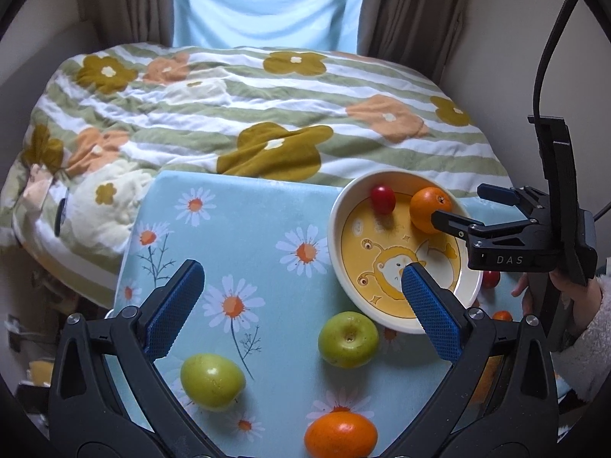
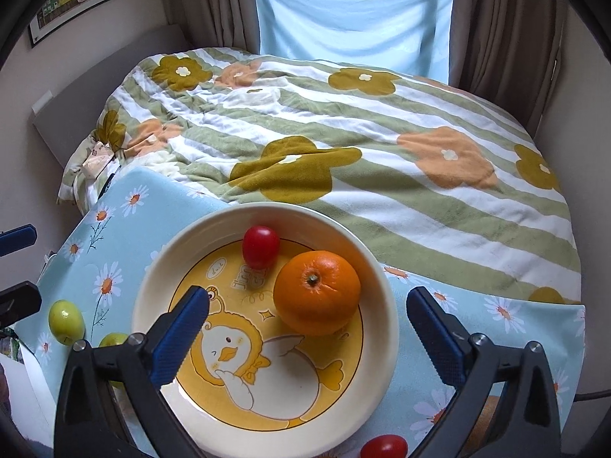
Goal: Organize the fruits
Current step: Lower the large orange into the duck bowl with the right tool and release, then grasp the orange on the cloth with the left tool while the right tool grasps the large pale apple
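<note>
I read the daisy-print table (image 1: pixel 244 229) as carrying the bowl (image 2: pixel 385 305) at its far right corner, holding an orange (image 2: pixel 317 292) and a cherry tomato (image 2: pixel 261 246). My right gripper (image 2: pixel 307 337) hangs spread and empty over that bowl. My left gripper (image 1: pixel 301 305), also spread and empty, is nearer the loose green apple (image 1: pixel 348 339), probably just right of its centreline toward the near edge.

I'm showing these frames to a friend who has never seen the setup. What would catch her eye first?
Probably the yellow duck plate at the far right of the daisy-print board, with an orange and a red cherry tomato in it. Next, the two green fruits and a second orange loose on the board nearer the left gripper, which is open, like the right gripper over the plate.
</note>
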`<action>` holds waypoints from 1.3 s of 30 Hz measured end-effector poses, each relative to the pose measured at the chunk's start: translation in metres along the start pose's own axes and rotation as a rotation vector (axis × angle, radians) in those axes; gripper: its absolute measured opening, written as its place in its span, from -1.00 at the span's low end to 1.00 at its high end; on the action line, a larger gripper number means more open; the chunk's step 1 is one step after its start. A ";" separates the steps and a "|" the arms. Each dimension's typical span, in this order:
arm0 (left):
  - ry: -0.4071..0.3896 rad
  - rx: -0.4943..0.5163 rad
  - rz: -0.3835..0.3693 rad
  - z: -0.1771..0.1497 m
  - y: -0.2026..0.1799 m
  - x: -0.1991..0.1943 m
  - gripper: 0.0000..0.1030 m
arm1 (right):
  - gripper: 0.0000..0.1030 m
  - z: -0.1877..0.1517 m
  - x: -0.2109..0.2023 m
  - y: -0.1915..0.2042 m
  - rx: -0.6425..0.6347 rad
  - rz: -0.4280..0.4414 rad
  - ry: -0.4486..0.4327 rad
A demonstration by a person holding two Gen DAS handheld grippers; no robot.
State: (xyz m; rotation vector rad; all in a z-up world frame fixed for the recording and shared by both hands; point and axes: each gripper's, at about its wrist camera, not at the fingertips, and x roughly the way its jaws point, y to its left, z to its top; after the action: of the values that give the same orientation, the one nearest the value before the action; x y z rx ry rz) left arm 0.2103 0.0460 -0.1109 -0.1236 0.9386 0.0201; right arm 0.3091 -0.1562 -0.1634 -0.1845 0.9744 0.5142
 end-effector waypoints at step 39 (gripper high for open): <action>-0.211 0.121 0.022 -0.081 0.009 -0.144 1.00 | 1.00 -0.098 -0.202 0.065 0.192 -0.163 -0.190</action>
State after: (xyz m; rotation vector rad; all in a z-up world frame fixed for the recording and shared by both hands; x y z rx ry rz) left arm 0.0594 0.0510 -0.0429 0.0016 0.7281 -0.0033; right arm 0.1132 -0.2038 -0.0463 -0.0408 0.8100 0.2812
